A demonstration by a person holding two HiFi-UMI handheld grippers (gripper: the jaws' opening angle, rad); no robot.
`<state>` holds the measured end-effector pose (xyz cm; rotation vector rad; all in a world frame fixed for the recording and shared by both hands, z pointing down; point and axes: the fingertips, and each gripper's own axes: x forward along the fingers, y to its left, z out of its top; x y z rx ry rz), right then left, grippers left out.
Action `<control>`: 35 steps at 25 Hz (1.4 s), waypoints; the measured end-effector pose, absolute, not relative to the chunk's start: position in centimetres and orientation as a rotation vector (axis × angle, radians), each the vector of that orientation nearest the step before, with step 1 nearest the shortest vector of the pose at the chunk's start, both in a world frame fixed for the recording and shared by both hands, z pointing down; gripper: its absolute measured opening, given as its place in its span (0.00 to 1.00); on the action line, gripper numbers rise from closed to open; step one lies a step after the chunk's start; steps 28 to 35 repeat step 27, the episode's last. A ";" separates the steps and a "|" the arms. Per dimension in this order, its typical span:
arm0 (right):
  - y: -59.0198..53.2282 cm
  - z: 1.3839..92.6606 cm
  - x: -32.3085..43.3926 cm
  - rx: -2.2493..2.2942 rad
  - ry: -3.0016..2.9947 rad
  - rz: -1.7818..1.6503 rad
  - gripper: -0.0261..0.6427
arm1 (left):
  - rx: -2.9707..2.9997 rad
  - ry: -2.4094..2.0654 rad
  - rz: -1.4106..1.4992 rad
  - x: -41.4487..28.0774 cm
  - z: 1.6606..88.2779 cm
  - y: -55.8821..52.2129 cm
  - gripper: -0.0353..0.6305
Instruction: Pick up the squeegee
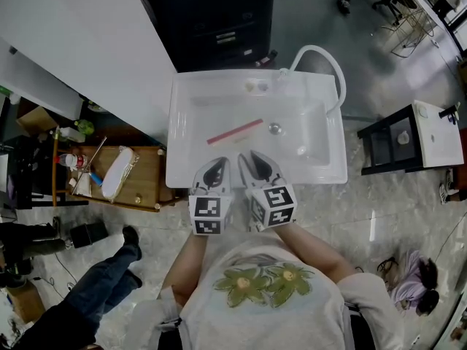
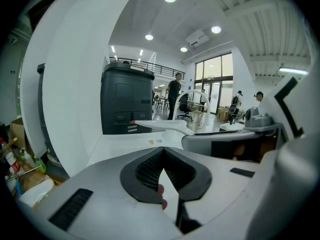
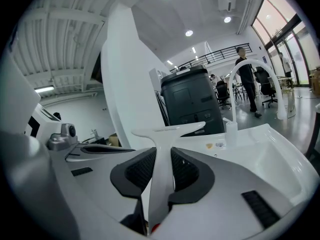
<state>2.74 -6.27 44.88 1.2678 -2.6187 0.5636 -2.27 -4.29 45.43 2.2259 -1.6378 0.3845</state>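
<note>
Right gripper (image 3: 163,156) jaws stand narrowly apart, clamped on the white stem of the squeegee (image 3: 167,130), whose crossbar stands just past their tips. Left gripper (image 2: 163,153) is closed tip to tip on nothing; a fingertip (image 2: 161,194) shows through the gap behind its pads. Its view catches a red end on the crossbar, while the right gripper view shows that bar all white. In the head view both grippers sit side by side at the front edge of the sink (image 1: 321,177). Over the basin only the red blade shows clearly; the white stem is hard to pick out against the white sink.
</note>
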 end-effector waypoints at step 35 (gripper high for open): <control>-4.3 44.7 2.7 1.289 -2.608 0.540 0.18 | 2.232 -1.636 0.366 -2.2 45.4 -2.3 0.07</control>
